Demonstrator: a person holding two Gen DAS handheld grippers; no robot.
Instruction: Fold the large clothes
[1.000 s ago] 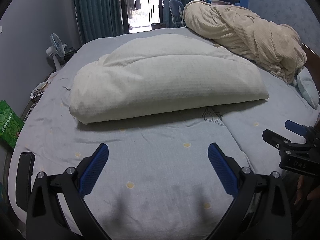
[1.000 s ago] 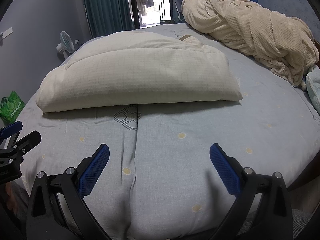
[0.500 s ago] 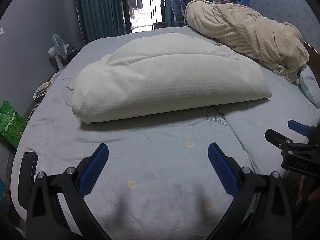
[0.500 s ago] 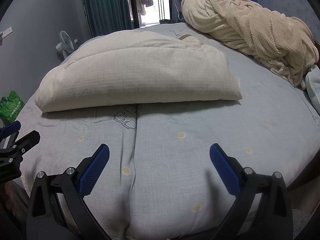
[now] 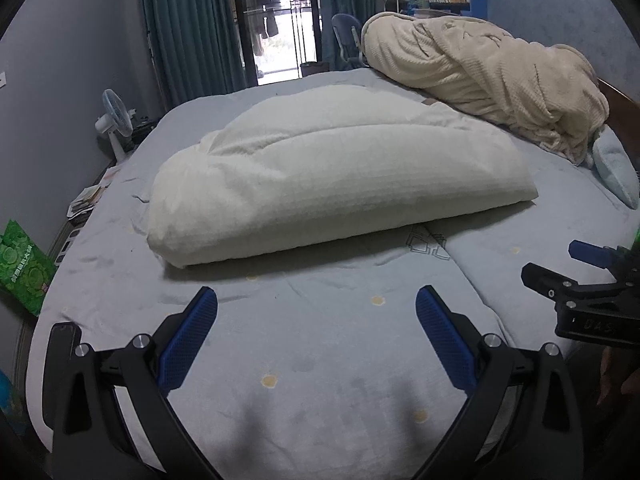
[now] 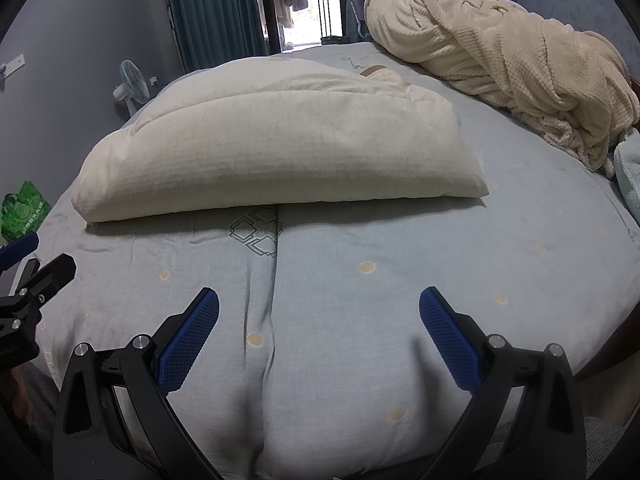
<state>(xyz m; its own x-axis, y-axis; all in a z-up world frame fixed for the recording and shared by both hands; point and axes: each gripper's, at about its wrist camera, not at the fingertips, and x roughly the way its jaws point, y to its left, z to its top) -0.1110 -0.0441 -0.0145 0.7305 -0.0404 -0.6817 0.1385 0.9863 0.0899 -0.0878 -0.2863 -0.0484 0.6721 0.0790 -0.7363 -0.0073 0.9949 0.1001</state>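
A large cream quilted comforter point(image 5: 332, 176) lies folded in a thick bundle across the middle of the bed; it also shows in the right wrist view point(image 6: 276, 148). My left gripper point(image 5: 316, 316) is open and empty, held above the pale blue bedsheet point(image 5: 304, 364) in front of the bundle, apart from it. My right gripper point(image 6: 318, 316) is open and empty too, above the sheet point(image 6: 360, 320) near the bed's front edge. Each gripper shows at the edge of the other's view.
A crumpled beige knit blanket point(image 5: 488, 76) lies heaped at the back right of the bed point(image 6: 504, 48). A light blue pillow point(image 5: 616, 172) sits at the right edge. A small fan point(image 5: 116, 120) and a green bag point(image 5: 22, 264) stand on the floor at the left.
Both grippers stay open. The left view has shifted slightly, so the comforter and bed sit a bit further right in it; the right view is nearly unchanged.
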